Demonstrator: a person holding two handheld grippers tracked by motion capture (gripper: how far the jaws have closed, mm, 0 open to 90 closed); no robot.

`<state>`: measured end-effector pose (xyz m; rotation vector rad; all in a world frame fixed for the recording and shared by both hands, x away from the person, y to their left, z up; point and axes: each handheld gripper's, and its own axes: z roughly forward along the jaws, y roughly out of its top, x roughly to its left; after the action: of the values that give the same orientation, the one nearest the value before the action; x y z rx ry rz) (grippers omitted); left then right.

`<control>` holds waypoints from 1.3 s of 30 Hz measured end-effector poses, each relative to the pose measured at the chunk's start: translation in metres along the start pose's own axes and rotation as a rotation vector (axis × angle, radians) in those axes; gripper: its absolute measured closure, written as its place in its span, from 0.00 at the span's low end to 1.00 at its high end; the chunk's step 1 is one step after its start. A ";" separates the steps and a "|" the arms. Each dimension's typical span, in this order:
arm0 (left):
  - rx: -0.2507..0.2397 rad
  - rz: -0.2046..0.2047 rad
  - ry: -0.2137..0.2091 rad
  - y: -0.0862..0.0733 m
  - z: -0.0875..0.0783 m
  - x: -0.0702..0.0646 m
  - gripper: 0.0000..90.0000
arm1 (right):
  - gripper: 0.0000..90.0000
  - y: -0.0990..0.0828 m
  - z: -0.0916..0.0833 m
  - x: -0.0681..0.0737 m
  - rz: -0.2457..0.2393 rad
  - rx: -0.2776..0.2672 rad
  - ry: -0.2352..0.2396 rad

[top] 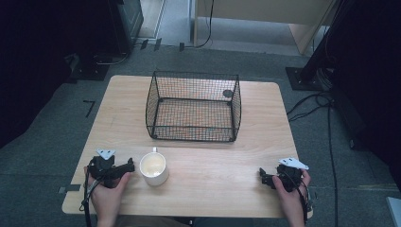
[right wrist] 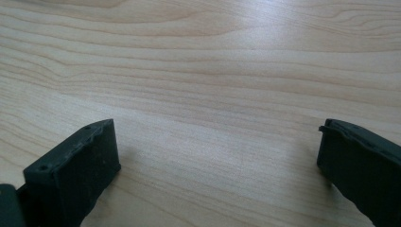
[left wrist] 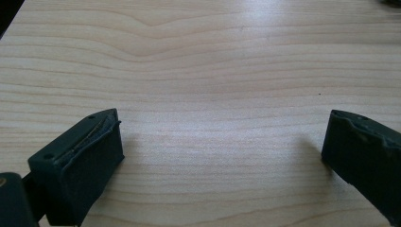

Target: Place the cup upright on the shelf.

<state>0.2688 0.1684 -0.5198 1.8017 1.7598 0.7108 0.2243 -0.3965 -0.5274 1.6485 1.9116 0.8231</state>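
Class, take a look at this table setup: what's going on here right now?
A person sits at a wooden table with a hand-held gripper in each hand. The left hand-held gripper rests near the front edge, right beside a white mug, with its jaws open and nothing between them. The right hand-held gripper rests at the front right, also open and empty. A black wire basket stands empty farther back. Nothing is being held yet.
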 end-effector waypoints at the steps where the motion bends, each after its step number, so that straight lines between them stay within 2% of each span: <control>1: 0.000 -0.001 0.000 0.000 0.000 0.000 0.00 | 0.00 0.000 0.000 0.000 0.000 0.000 0.000; 5: 0.000 -0.017 0.014 -0.001 -0.001 -0.001 0.00 | 0.00 0.000 0.000 0.000 0.003 -0.001 -0.003; 8: 0.000 0.002 -0.003 -0.003 -0.003 0.001 0.00 | 0.01 -0.001 -0.001 0.001 0.003 -0.002 -0.001; 12: -0.002 0.007 -0.009 -0.004 -0.004 0.001 0.00 | 0.10 -0.002 -0.005 0.005 0.006 -0.041 -0.017; 15: -0.002 0.014 -0.015 -0.004 -0.004 0.002 0.00 | 0.11 0.000 -0.009 0.008 0.031 -0.070 0.022; 22: -0.002 0.016 -0.018 -0.004 -0.004 0.002 0.00 | 0.11 0.013 -0.018 0.026 0.009 -0.103 0.068; 28: -0.002 0.004 -0.006 -0.004 -0.004 0.000 0.00 | 0.11 0.029 -0.022 0.051 -0.003 -0.128 0.111; 29: -0.002 0.004 -0.006 -0.004 -0.004 0.000 0.00 | 0.11 0.029 -0.022 0.051 -0.003 -0.128 0.111; 30: -0.002 0.004 -0.006 -0.004 -0.004 0.000 0.00 | 0.11 0.034 -0.021 0.062 -0.011 -0.129 0.138; 34: -0.001 0.003 -0.005 -0.004 -0.004 0.000 0.00 | 0.11 0.043 -0.019 0.085 -0.048 -0.140 0.171; 39: -0.002 0.007 -0.008 -0.004 -0.003 -0.001 0.00 | 0.14 0.053 -0.020 0.109 -0.071 -0.163 0.218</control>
<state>0.2638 0.1673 -0.5200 1.8077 1.7480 0.7070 0.2299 -0.2862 -0.4732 1.4351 1.9752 1.1370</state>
